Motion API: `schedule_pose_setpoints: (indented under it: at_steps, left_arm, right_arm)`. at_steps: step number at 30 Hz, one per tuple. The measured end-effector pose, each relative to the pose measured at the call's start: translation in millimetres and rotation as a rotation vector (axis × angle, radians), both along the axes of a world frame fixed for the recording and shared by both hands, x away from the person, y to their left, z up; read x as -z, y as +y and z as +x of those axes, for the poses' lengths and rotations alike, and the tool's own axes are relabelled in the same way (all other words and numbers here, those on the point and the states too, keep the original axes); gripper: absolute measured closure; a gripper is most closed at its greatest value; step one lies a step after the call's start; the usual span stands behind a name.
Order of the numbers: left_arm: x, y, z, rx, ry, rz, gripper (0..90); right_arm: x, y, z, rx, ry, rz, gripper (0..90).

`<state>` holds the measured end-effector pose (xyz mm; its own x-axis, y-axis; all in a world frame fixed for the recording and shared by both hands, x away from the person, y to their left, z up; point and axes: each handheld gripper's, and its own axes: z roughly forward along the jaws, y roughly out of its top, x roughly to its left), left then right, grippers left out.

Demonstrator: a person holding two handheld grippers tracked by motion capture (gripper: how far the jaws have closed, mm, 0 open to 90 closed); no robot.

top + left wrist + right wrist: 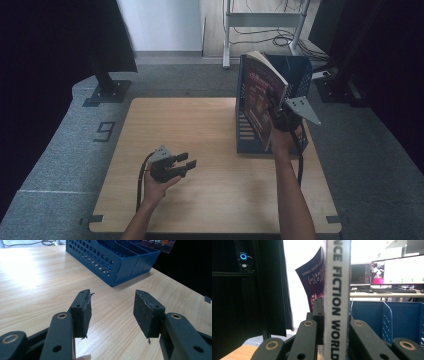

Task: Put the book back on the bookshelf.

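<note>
A magazine with a dark purple cover (260,100) is held tilted over the near-left part of the blue file rack (297,75), and my right gripper (276,112) is shut on its spine edge. In the right gripper view the white spine (336,290) with black lettering stands upright between the two jaws, the cover (314,282) curling away to the left. My left gripper (185,164) hovers low over the table's near-left area, open with nothing between its pads (82,311). The blue rack (112,262) lies ahead of it.
The wooden table (200,130) carries the rack at its right side. A dark curtain and a stand base (107,90) are at the left, a metal frame with cables (265,25) behind. Desks with lit monitors (397,270) show beyond the rack.
</note>
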<state>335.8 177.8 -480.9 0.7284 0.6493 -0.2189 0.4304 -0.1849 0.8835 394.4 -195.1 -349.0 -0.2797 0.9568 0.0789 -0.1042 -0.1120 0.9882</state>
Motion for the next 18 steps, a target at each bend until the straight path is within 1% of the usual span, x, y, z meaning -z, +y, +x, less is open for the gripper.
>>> schedule_pose_setpoints:
  at_steps: [5,10,13,16,18]
  left_arm:
    - [0.8,-1.6,-0.5,0.005,0.003,0.002,48.3]
    - [1.4,-0.5,-0.7,0.006,0.007,-0.002,48.3]
    - [1.9,1.0,-1.6,0.003,0.009,-0.004,48.3]
    - [1.5,1.6,-1.6,0.008,0.016,-0.015,48.3]
    - [0.5,1.2,-2.0,0.012,0.015,-0.018,48.3]
  right_arm:
    - [2.5,1.1,7.7,0.016,0.01,0.013,81.4]
    - [5.3,3.2,16.1,0.021,0.022,0.003,81.4]
    - [6.9,4.9,23.7,0.038,0.029,0.005,81.4]
    - [9.0,5.4,30.6,0.047,0.037,0.031,81.3]
    - [11.1,5.6,34.3,0.051,0.042,0.038,81.3]
